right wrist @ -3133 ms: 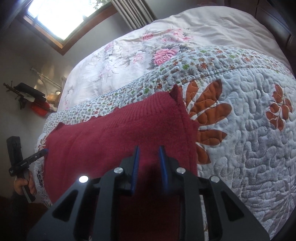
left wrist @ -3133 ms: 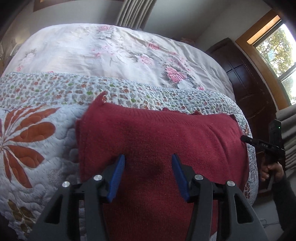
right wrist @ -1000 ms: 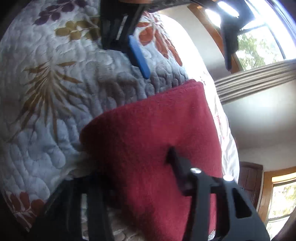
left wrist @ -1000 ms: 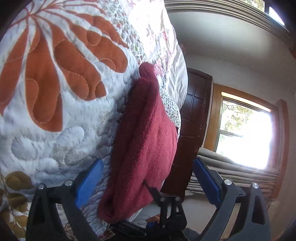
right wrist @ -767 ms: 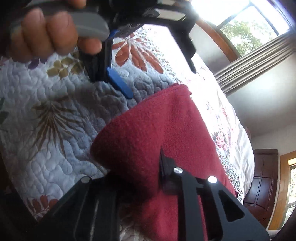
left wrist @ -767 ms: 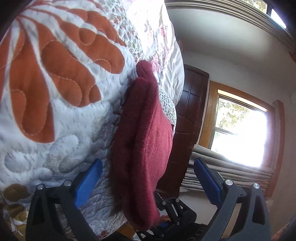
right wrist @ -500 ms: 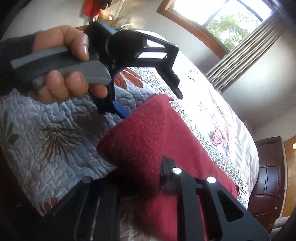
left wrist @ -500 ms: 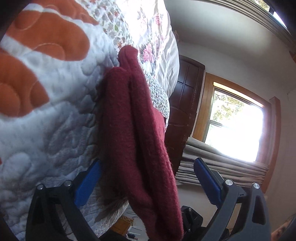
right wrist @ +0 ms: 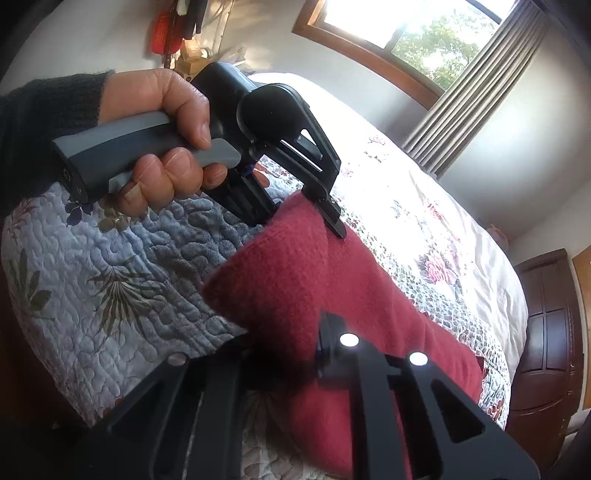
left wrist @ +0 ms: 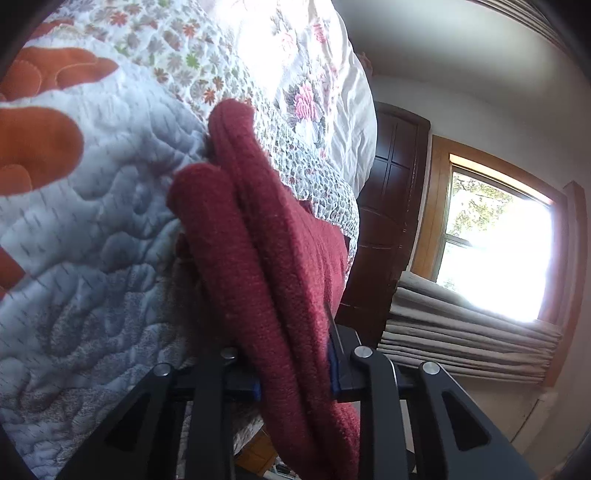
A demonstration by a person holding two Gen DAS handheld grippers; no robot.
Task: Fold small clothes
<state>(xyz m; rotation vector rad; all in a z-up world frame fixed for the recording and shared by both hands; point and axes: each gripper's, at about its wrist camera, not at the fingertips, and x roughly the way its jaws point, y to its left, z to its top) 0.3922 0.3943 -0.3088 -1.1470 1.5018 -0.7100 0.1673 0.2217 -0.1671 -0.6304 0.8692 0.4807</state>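
A home bedroom: quilted floral bed [left wrist: 92,229], dark wooden wardrobe [left wrist: 391,206], curtained window [right wrist: 417,33].

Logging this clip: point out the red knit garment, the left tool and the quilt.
red knit garment [left wrist: 258,258], left wrist view, on its folded layers.
left tool [right wrist: 295,218], right wrist view, between its fingertips at the garment's edge.
quilt [left wrist: 92,240], left wrist view, on bare stitched fabric.

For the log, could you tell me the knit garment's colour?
Dark red garment; right wrist view shows it best.

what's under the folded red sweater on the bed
The red sweater lies on a quilted bedspread with leaf prints, visible around its edges. The quilt directly beneath is covered. Both the left hand-held gripper and the right hand-held gripper clamp the sweater's folded layers.
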